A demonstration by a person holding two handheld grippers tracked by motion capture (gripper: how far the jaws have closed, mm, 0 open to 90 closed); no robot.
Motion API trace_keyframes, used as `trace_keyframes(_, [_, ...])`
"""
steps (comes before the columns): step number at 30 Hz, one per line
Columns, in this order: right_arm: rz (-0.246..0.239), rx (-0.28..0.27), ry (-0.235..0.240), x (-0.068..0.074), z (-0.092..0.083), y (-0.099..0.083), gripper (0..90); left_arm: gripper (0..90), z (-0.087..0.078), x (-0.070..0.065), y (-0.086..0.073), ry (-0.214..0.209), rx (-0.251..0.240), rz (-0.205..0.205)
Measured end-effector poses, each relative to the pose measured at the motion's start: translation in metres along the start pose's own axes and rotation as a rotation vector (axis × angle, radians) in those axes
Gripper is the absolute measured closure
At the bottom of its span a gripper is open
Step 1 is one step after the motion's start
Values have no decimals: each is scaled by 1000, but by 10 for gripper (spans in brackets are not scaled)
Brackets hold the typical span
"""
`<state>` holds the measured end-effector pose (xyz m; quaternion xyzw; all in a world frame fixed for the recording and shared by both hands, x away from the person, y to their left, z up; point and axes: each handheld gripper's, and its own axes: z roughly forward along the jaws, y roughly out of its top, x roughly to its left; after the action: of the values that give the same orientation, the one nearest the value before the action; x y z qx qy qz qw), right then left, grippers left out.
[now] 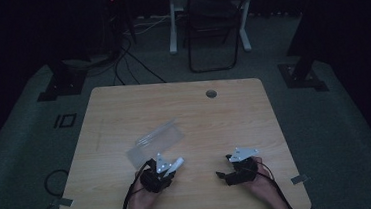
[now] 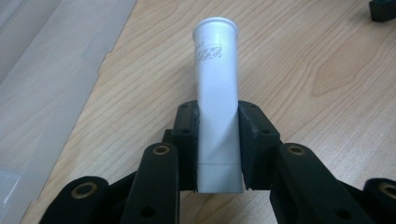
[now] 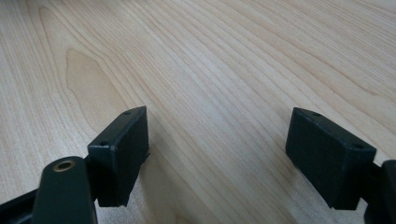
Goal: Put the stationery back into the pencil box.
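White tube [image 2: 216,88]: smooth matte cylinder, flared rim, long axis pointing toward 12 o'clock, lying clamped in left gripper [image 2: 217,140]. Right gripper [image 3: 217,154] is hanging wide, holding nothing, over grained wooden table [image 3: 210,60].

Clear plastic bag [image 1: 155,141], folding chair [image 1: 211,29]

Legible text check, all views: none readable.

Only marking found: a small patch of dark print on the white tube [image 2: 216,93], high on its wall just under the flared rim, at the end farthest from the left tongs [image 2: 217,149] that clamp it. The print runs in two or three short slanted lines of tiny curly characters; too small and blurred to make out any letter or digit.

No label, brand, number or sign can be read on the worktop [image 3: 210,70] between or beyond the right tongs [image 3: 217,158].
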<state>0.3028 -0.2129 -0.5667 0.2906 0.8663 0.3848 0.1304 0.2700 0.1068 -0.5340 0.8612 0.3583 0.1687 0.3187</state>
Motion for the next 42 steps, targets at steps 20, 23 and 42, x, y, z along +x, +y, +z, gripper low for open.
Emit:
trace_keyframes(20, [0,0,0,0,0,0,213,711,-16,13,16,14,-52,51])
trace_keyframes(23, [-1,0,0,0,0,0,213,711,-17,15,18,17,-55,53])
trace_keyframes(42, [-1,0,0,0,0,0,213,711,-21,23,29,47,-72,58])
